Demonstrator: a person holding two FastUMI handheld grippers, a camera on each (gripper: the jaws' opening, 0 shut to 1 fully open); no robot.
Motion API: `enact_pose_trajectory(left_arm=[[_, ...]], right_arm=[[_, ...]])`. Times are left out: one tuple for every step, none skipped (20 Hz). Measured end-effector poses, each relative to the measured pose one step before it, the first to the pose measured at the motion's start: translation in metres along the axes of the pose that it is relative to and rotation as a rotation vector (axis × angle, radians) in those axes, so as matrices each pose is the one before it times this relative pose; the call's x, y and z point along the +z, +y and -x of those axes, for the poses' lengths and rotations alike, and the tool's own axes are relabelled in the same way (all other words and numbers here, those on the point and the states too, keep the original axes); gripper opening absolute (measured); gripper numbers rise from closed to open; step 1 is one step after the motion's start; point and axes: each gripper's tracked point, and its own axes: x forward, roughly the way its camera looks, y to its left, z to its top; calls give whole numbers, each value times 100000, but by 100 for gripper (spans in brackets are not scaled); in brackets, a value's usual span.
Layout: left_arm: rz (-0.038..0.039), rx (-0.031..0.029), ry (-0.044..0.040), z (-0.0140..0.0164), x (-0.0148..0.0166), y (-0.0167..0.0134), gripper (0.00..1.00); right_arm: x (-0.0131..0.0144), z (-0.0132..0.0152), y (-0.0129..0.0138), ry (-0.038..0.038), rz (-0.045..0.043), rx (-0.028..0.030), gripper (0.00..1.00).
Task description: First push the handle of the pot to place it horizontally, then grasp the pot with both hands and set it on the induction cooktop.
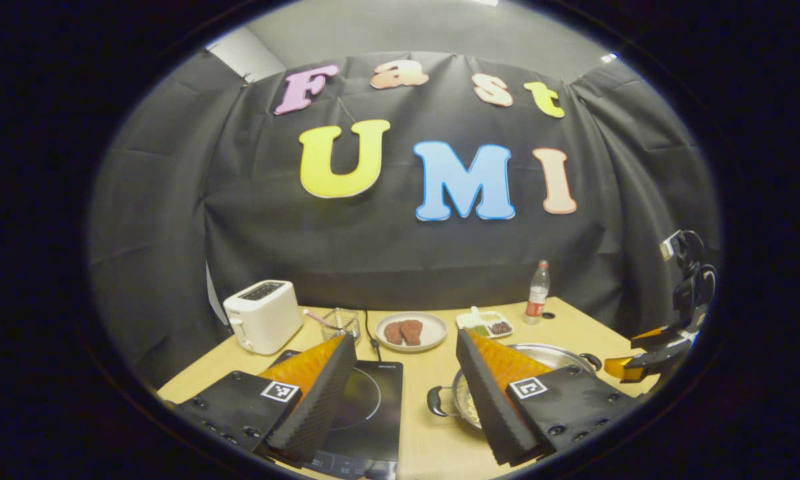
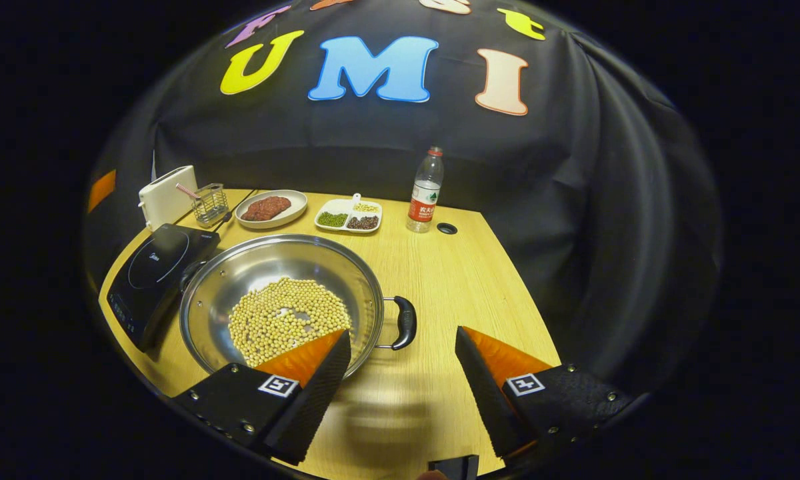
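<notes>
Right gripper (image 2: 400, 373) jaws wide open, holding nothing, hovering just short of the pot's right handle (image 2: 405, 323), so it's the nearer one. Left gripper (image 1: 407, 393) jaws also wide open and empty. Steel pot (image 2: 280, 267) of soybeans (image 2: 287, 320) sits on the counter (image 2: 453, 280) just right of the induction cooktop (image 2: 157, 267), handle axis left-right.

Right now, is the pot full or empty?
Partly filled: the pot holds a shallow layer of pale beans, with bare metal above them.
</notes>
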Motion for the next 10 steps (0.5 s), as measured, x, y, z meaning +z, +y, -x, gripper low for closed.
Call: enact_pose_trajectory(left_arm=[[599,-599,2189,-1066,-946,-585,95],[568,-576,2503,-1031,-954,-489,94],[551,-262,2774,-953,-943,-363,100],[355,-206,3090,-1036,-978,-232,99],[129,-103,3262,-1146,-1264,-271,99],[219,-167,3359,-1080,-883,-165,99],[299,-343,3428,-1383,-1003,-274,99],[393,-503,3203,-1049,-783,-297,99],[529,-323,2679,-714,-765,-182,99],[635,-424,2095,-949,-496,-132,99]], right_arm=[[40,-406,-334,-235,-675,-426,98],[186,-367,-230,-292,-593,-184,98],[-34,-450,50,-59,-752,169,98],[65,-408,128,296,-746,588,98],[-24,-439,104,379,-379,654,98],[-9,-489,95,434,78,346,98],[-25,-525,33,510,247,376,98],[6,-444,131,580,11,548,98],[-162,-443,201,979,-285,600,98],[-152,-618,78,880,-549,666,98]])
